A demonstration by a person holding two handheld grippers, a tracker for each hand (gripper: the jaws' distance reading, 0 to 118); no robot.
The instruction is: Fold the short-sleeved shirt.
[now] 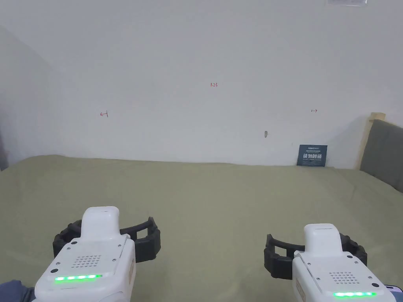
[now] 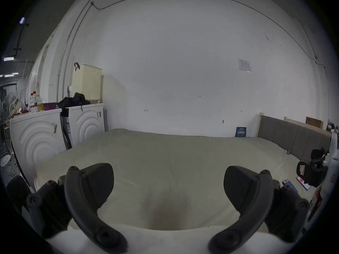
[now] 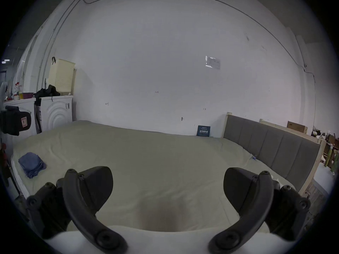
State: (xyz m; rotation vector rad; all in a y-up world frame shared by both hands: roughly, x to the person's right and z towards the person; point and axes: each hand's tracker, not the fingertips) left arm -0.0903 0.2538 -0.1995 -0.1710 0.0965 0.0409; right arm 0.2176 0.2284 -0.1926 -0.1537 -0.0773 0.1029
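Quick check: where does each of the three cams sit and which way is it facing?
Head view: from the person's head, facing the wall across the bed; left gripper and right gripper show low, open.
Left gripper view: on that gripper, low above the bed, facing the wall; own open jaws.
Right gripper view: same, jaws open; a blue cloth lies far left.
All share the blue sign.

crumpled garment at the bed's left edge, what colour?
Blue, a muted slate shade: the crumpled cloth garment on the pale green bed sheet. Right gripper view shows it best.
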